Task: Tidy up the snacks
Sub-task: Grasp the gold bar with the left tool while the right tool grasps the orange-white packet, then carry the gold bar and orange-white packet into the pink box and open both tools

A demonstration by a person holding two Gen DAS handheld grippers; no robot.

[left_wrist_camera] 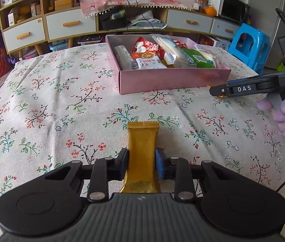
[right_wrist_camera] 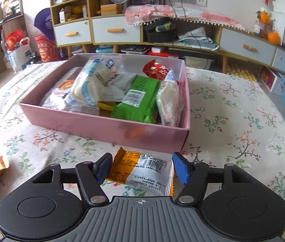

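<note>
A floral cloth covers the tabletop (left_wrist_camera: pixel 65 92), cluttered shelves and drawers behind it. The pink box (left_wrist_camera: pixel 172 80) already holds most of the snacks, so I judge the sorting nearly done; two packets remain outside. My left claw (left_wrist_camera: pixel 142 161) is clamped on the gold packet (left_wrist_camera: pixel 142 147), its pads pressed to both sides, well short of the box. My right claw (right_wrist_camera: pixel 142 169) stands apart around the orange-and-silver packet (right_wrist_camera: pixel 142 171), which lies flat just before the box's near wall; the right pad is clear of it, the left close.
</note>
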